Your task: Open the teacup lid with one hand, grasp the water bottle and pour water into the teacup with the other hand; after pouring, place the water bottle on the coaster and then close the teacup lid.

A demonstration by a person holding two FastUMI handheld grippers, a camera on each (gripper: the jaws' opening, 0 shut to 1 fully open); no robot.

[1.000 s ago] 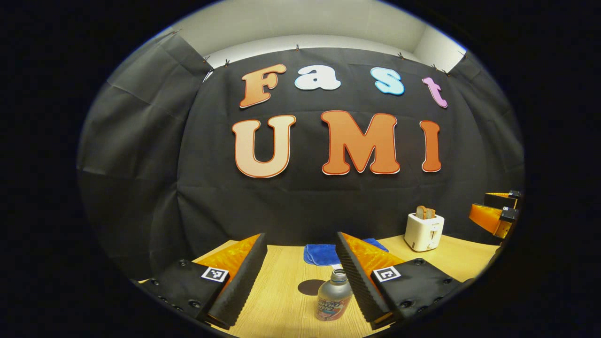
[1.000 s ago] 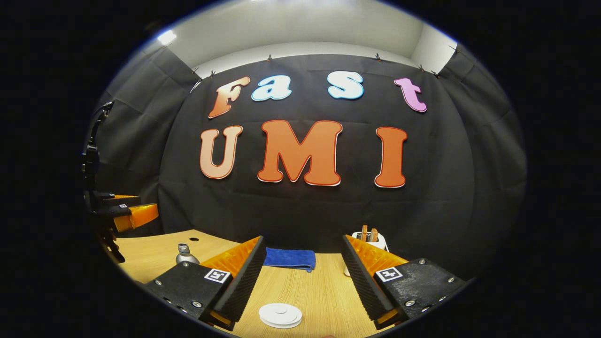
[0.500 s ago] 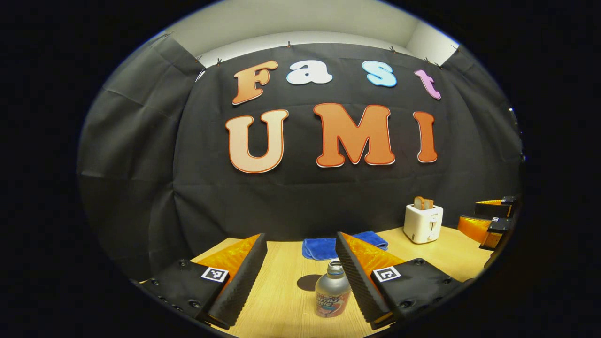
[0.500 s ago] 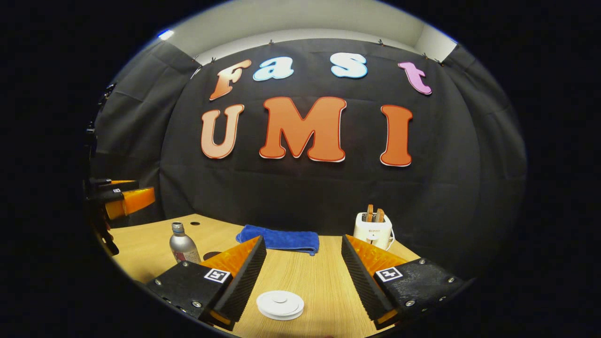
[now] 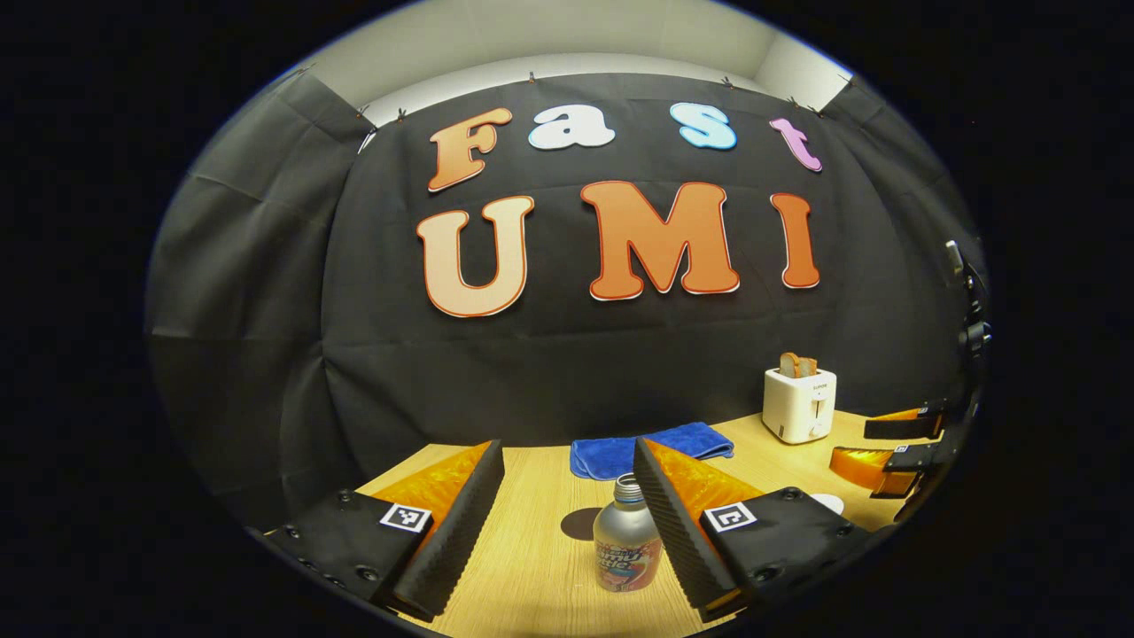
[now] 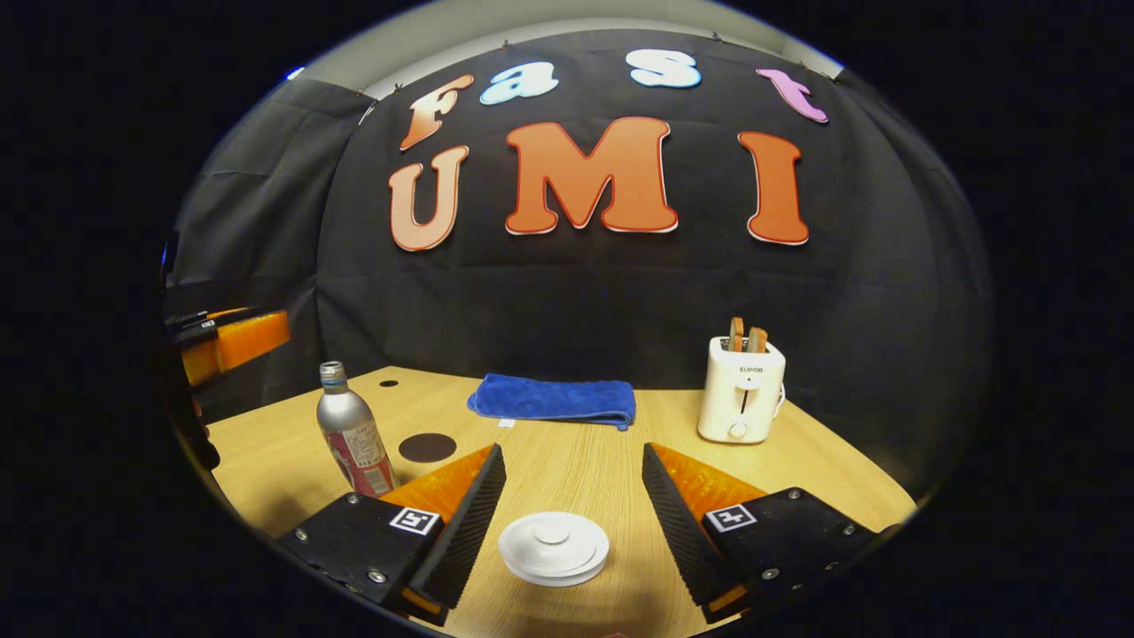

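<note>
We are at the approach: our right gripper (image 6: 574,496), fingers spread wide and empty, frames the teacup lid (image 6: 554,548), while our left gripper (image 5: 569,492), equally open, must close on the water bottle (image 5: 627,547) beside its right finger.

Both the left gripper (image 5: 567,496) and right gripper (image 6: 571,496) are showing ribbed wedge fingers, black screw-studded mounts and square coded tags.

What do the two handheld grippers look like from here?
Both the left gripper and the right gripper look alike: two wedge-shaped jaws with ribbed inner faces, on black bolted mounts that each carry a small square black-and-white marker tag.
</note>
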